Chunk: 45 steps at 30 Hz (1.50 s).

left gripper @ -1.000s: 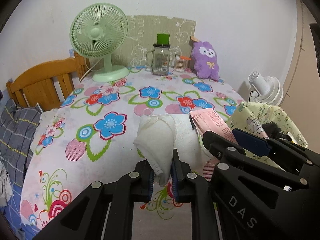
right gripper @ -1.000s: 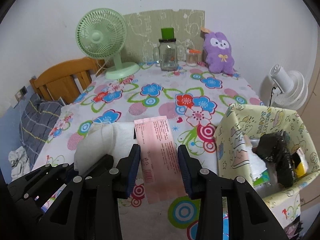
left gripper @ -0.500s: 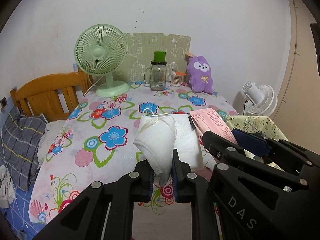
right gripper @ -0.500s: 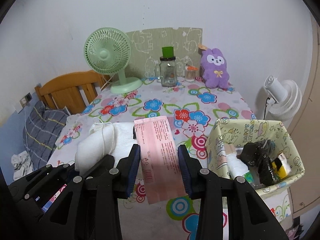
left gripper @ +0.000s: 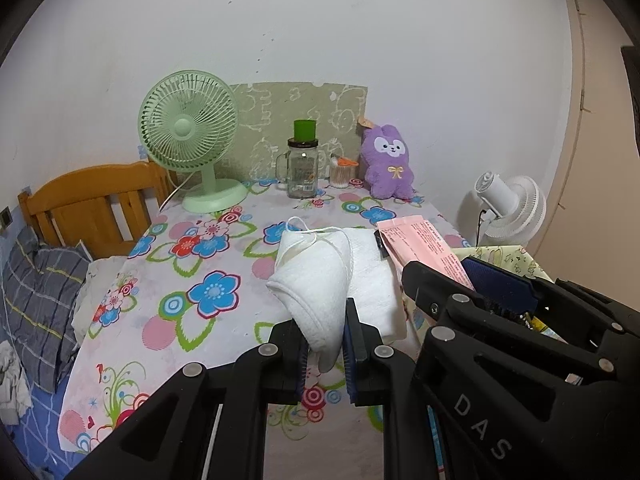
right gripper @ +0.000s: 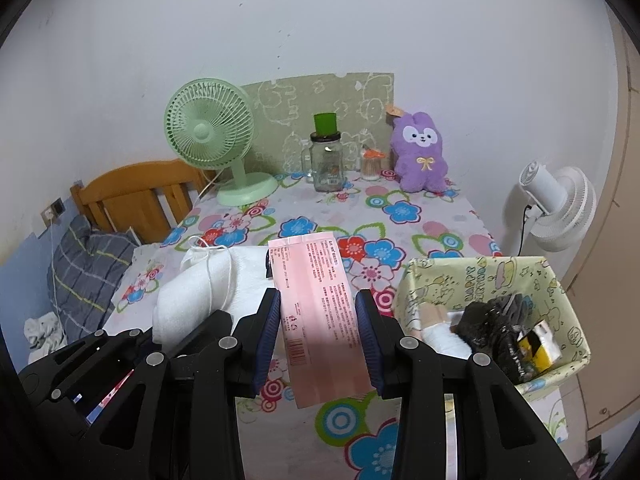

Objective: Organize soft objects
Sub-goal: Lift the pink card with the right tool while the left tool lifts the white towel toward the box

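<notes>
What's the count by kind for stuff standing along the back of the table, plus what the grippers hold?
Fans: 1, green desk fan
Glass jars: 1, jar with green lid
Small cups: 1, swab cup
Plush toys: 1, purple plush
Held items: 2, white mask, pink packet
Total: 6

White wall (left gripper: 360, 20), wooden headboard (left gripper: 92, 200)

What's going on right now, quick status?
Left gripper shut on white cloth. Right gripper shut on pink packet. Both held above flowered table. Nothing blocking patterned box.
</notes>
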Each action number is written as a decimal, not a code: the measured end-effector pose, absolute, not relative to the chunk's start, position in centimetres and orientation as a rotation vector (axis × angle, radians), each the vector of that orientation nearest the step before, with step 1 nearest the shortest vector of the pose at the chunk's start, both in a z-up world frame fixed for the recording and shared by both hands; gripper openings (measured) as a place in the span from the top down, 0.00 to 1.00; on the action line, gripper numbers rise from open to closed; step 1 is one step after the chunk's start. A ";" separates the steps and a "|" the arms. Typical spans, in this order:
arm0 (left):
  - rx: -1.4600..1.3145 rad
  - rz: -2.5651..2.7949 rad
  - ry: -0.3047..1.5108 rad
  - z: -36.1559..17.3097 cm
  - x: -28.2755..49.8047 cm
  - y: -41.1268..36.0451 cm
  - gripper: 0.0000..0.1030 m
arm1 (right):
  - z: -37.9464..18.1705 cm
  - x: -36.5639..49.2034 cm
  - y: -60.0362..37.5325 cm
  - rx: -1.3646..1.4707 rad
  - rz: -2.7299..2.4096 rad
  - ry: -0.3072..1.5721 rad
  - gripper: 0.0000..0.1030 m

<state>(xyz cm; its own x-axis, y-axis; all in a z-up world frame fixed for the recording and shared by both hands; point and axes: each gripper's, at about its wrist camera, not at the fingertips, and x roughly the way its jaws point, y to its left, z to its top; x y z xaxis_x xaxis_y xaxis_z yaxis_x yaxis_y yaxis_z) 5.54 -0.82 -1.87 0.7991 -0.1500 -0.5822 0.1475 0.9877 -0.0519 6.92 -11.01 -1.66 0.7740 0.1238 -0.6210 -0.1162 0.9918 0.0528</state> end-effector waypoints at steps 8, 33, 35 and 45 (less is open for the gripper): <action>-0.005 -0.171 0.604 -1.6 6.1 -2.9 0.88 | -1.1 7.4 -13.3 0.010 0.111 0.652 0.60; 0.018 -0.244 0.594 -1.5 8.2 -10.2 0.88 | -0.7 8.4 -21.2 0.037 0.015 0.621 0.59; 0.020 -0.252 0.597 -1.5 8.3 -10.7 0.88 | -0.8 8.5 -21.6 0.041 0.008 0.620 0.59; 0.031 -0.292 0.620 -2.3 9.0 -13.6 0.87 | -1.4 8.8 -24.6 0.061 -0.036 0.628 0.59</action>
